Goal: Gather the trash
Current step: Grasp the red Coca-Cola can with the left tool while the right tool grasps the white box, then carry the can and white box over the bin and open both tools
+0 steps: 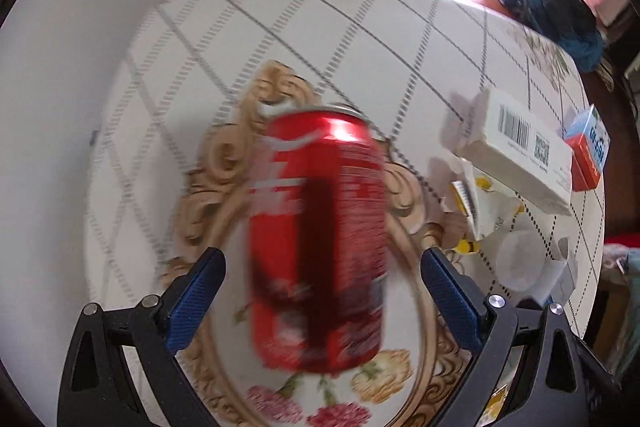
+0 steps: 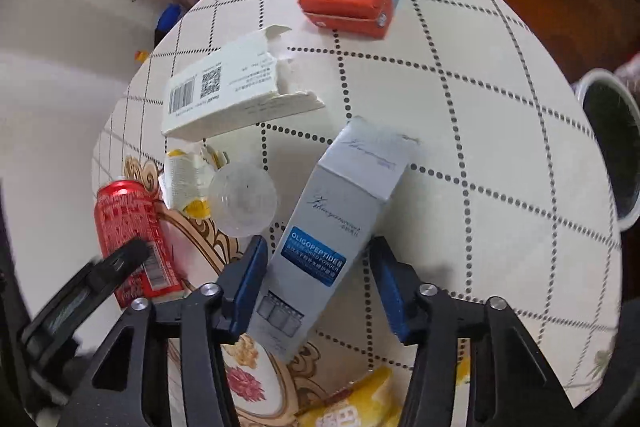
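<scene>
Straddling a red soda can [image 1: 318,243] at the centre of the left wrist view, the left gripper [image 1: 322,291] stands spread wide, its blue pads [image 1: 196,301] clear of the can on both sides; the can is blurred and lies on its side on the round table [image 1: 320,35] over a gold scroll print in the cloth. To the right of the can in that frame sit crumpled wrappers [image 1: 480,203], a white barcode box [image 1: 520,151] and a red and blue carton [image 1: 588,151] at the table's edge. In the right wrist view, the right gripper [image 2: 318,285] has a grey and white powder box [image 2: 332,239] with a blue label between its jaws; the left pad [image 2: 250,287] sits against the box's side while a narrow gap shows at the right pad, so the jaws are partly closed without a firm pinch yet. Beside that box, left of centre, lies a clear plastic cup [image 2: 244,201], then the wrappers, and the can at lower left with the other gripper's finger across it. A yellow snack bag [image 2: 352,403] lies at the bottom, a white bin [image 2: 612,143] at the right edge.
</scene>
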